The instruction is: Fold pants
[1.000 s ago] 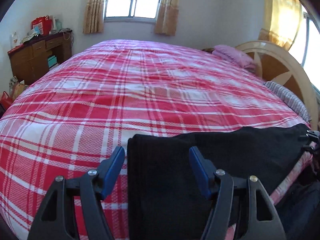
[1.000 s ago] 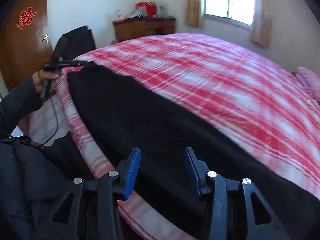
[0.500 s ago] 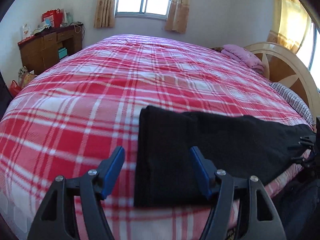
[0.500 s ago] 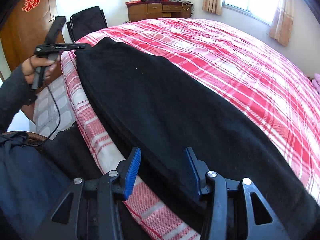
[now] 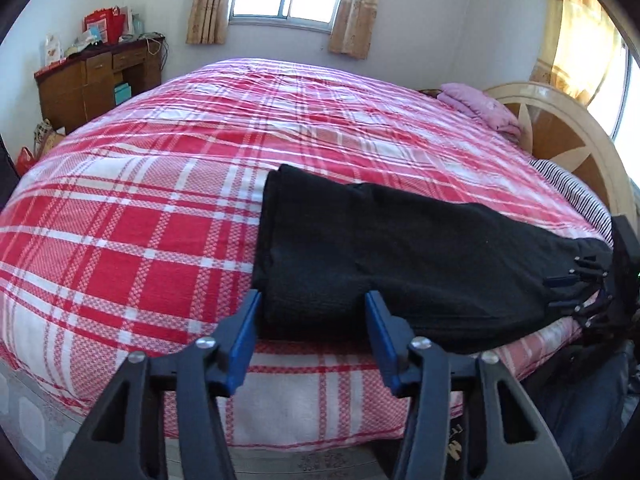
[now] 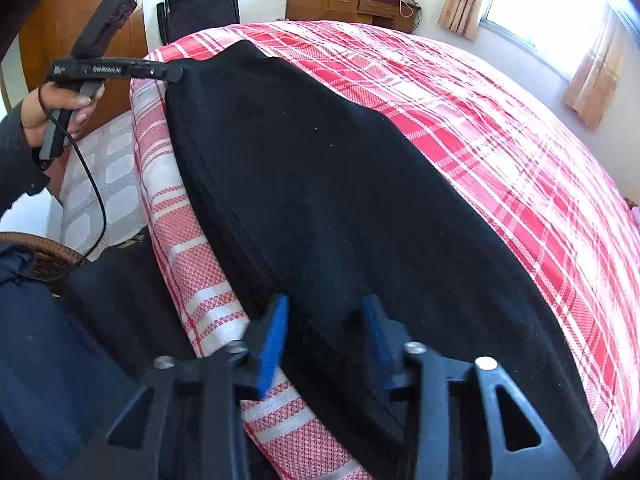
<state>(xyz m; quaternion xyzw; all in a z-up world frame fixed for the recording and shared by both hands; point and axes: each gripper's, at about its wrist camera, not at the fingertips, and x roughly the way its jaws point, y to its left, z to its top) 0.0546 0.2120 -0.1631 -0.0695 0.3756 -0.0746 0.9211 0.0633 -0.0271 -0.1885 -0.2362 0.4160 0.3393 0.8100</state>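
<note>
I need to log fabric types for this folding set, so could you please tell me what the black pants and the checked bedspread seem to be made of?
Black pants: seemingly a thick, soft knit or fleece, matte; the surface looks faintly nubby, carries pale lint specks and shows no sheen.
Checked bedspread: apparently woven cotton, matte; the red and white checks show a clear woven grid and fine crinkles. Exact fibres cannot be confirmed.

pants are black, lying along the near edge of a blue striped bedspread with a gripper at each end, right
Not quite. The bedspread is red and white plaid, not blue striped, as the left wrist view shows. The rest holds: the black pants lie along its near edge, with the left gripper at one end and the right gripper at the other.
</note>
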